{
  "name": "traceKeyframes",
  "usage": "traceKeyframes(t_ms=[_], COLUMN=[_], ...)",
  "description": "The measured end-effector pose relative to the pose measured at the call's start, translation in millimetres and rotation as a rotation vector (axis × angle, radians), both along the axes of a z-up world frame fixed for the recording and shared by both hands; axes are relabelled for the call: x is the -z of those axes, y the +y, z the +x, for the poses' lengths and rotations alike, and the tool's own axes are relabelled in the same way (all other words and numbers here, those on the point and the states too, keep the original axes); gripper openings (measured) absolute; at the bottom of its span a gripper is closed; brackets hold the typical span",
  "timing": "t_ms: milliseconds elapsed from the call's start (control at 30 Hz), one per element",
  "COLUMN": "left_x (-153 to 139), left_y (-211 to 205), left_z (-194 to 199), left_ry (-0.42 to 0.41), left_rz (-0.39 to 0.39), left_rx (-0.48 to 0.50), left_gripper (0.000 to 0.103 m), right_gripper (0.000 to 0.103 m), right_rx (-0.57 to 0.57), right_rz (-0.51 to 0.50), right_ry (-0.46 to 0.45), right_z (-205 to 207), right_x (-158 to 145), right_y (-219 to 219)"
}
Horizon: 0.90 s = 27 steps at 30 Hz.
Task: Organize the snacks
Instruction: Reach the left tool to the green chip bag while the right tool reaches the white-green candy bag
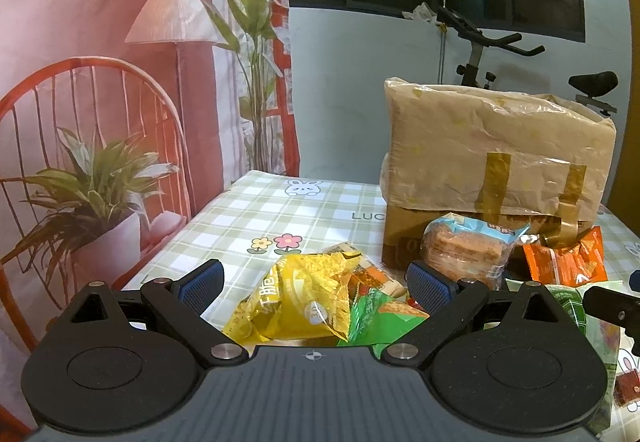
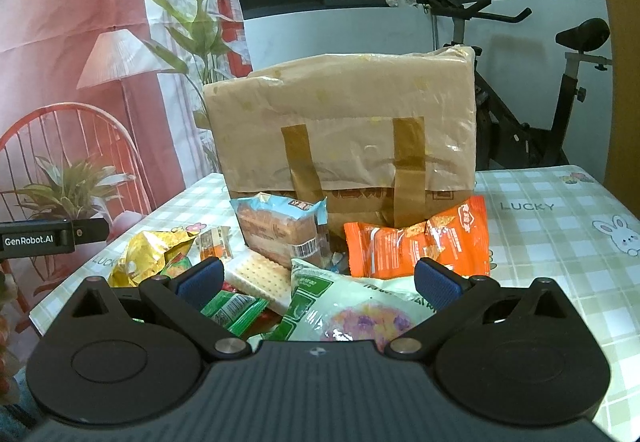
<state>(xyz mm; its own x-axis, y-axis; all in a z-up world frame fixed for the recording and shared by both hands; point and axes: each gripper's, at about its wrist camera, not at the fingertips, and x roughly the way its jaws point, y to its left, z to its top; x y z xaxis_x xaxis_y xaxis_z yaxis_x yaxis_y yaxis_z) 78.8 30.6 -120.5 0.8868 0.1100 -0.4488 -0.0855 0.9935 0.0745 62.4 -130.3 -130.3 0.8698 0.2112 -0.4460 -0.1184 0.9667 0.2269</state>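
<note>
Snack pile (image 2: 280, 282) heaped on tabletop (image 2: 560, 242) before taped box (image 2: 340, 130). Left gripper (image 1: 316, 282) fingers apart over yellow bag (image 1: 296, 298); right gripper (image 2: 316, 280) fingers apart, empty. Risk: overlapping slick wrappers cause slip or double pick

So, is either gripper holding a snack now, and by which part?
Nothing is held. The left gripper and right gripper have open jaws above the snacks.

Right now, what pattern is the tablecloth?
Green-and-white check tablecloth with bunnies and flowers; clearest in right wrist view.
</note>
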Motion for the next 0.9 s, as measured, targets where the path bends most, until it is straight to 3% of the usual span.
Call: traceKeyframes(t_ms=[600,900], left_x=[10.0,14.8], left_y=[9.8,7.0], left_z=[3.2,2.6], left_ry=[0.04,0.057], left_rz=[-0.037,-0.053], left_rx=[0.002,0.025], left_gripper=[0.099,0.099], right_gripper=[0.103,0.103], right_rx=[0.017,0.015], right_rz=[0.013,-0.03], right_ry=[0.047,0.067], right_z=[-0.6,-4.3], right_x=[9.1,10.4], right_y=[-3.9,-0.5])
